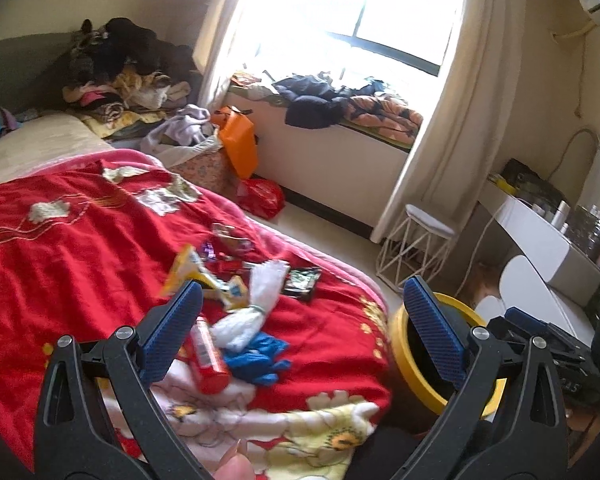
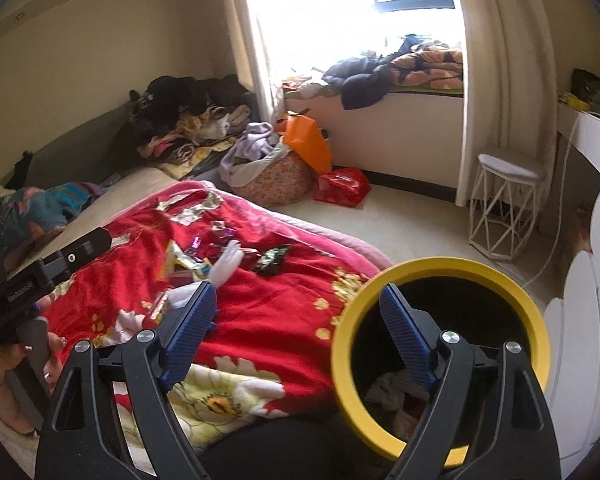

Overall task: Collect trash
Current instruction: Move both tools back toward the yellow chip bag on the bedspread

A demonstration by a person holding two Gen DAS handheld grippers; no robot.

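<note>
Trash lies on the red flowered blanket (image 1: 80, 240): a red tube (image 1: 209, 360), a white cloth bundle (image 1: 256, 304), a blue glove (image 1: 260, 356), a yellow wrapper (image 1: 188, 268) and a black packet (image 1: 302, 280). My left gripper (image 1: 303, 284) hovers open over this pile, holding nothing. A yellow-rimmed black bin (image 2: 340, 344) stands beside the bed with some scraps (image 2: 388, 392) inside. My right gripper (image 2: 296, 290) is open and its jaws are still opening, with nothing between them. Its right finger reaches over the bin's mouth. The white bundle (image 2: 228, 264) and black packet (image 2: 270, 260) lie beyond it.
A hand holds the left gripper's handle (image 2: 40, 280) at the left edge. A white wire stool (image 2: 504, 208), a red bag (image 2: 342, 188), an orange bag (image 2: 308, 140) and a full laundry basket (image 2: 268, 176) stand on the floor. Clothes are piled at the bed's head (image 1: 116, 68) and on the window seat (image 1: 340, 100).
</note>
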